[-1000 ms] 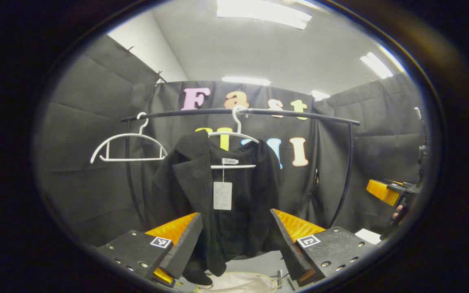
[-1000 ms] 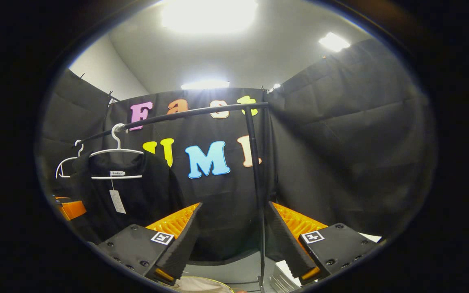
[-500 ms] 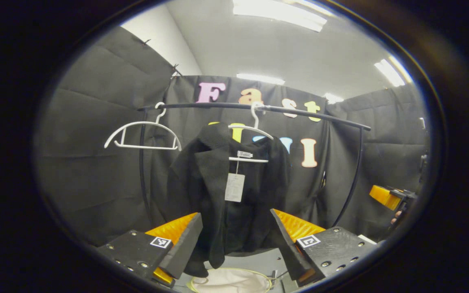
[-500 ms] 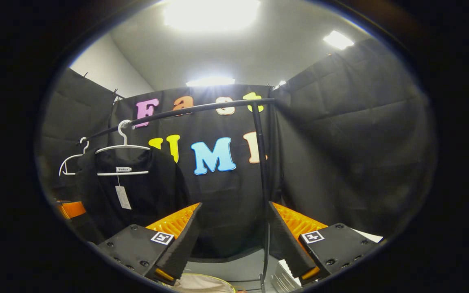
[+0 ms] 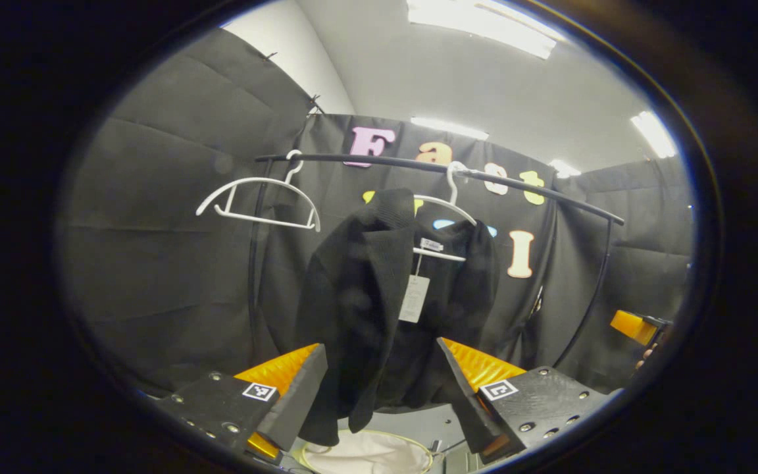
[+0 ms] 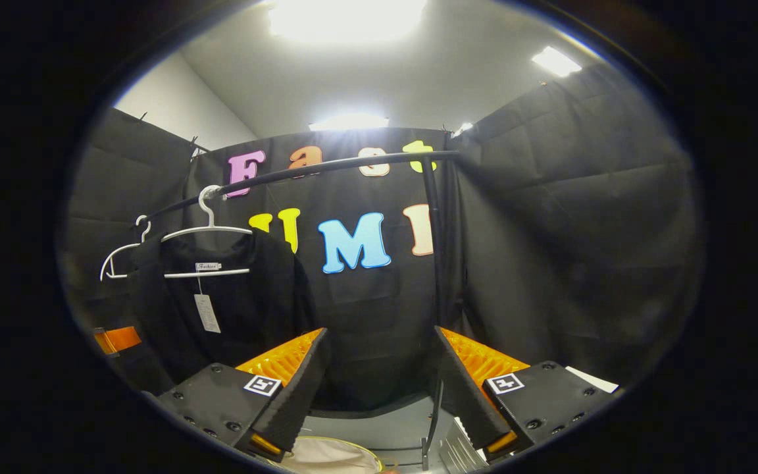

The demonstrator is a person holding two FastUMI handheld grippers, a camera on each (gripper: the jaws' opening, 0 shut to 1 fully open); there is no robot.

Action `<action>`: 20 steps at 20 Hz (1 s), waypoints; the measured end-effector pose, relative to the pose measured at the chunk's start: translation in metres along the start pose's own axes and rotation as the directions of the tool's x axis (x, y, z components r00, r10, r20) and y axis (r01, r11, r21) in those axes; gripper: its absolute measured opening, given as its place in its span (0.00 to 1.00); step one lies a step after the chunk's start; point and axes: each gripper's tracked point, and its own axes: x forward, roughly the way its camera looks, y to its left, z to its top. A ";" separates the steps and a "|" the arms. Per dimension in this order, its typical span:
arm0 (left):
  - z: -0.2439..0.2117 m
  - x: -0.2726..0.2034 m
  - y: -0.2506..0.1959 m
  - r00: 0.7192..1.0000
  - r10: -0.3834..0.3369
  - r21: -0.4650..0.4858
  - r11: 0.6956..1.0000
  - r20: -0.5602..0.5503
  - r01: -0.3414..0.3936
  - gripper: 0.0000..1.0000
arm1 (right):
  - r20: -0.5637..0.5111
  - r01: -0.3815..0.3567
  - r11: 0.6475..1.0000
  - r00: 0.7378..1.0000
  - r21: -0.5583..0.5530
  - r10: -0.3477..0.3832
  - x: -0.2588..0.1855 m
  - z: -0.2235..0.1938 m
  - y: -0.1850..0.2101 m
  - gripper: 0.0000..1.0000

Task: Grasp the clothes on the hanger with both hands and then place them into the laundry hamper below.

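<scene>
Since a second ago the black garment (image 5: 379, 309) on its hanger (image 5: 445, 209) has drifted toward 1 o'clock between the open left claw (image 5: 382, 378); the right claw (image 6: 379, 375), open too, is aimed away, so no grasp is begun above the hamper (image 5: 366, 454).

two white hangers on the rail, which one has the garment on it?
The hanger nearer the rail's middle carries the black jacket with a paper tag. The other hanger, by the rail's end post, is bare.
</scene>
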 end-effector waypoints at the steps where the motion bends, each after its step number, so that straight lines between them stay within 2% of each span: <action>1: -0.002 -0.001 0.003 1.000 0.007 -0.001 1.000 0.000 -0.007 0.95 | -0.009 -0.008 1.000 1.000 0.001 0.008 0.001 0.000 0.004 0.98; 6: 0.008 -0.006 0.023 0.999 0.035 -0.006 0.999 0.004 -0.035 0.95 | -0.026 -0.060 0.998 0.998 0.000 0.060 0.016 0.008 0.034 0.98; 11: 0.023 -0.005 0.033 0.998 0.047 -0.022 0.999 0.030 -0.047 0.95 | -0.023 -0.159 0.987 0.987 0.001 0.159 0.029 0.021 0.074 0.98; 15: 0.039 0.000 0.023 0.997 0.065 -0.010 0.998 0.047 -0.065 0.95 | -0.030 -0.224 0.975 0.974 -0.013 0.223 0.044 0.020 0.092 0.98; 20: 0.052 0.007 0.008 0.995 0.087 0.034 0.995 0.053 -0.089 0.95 | -0.002 -0.319 0.947 0.948 0.015 0.320 0.085 0.030 0.124 0.98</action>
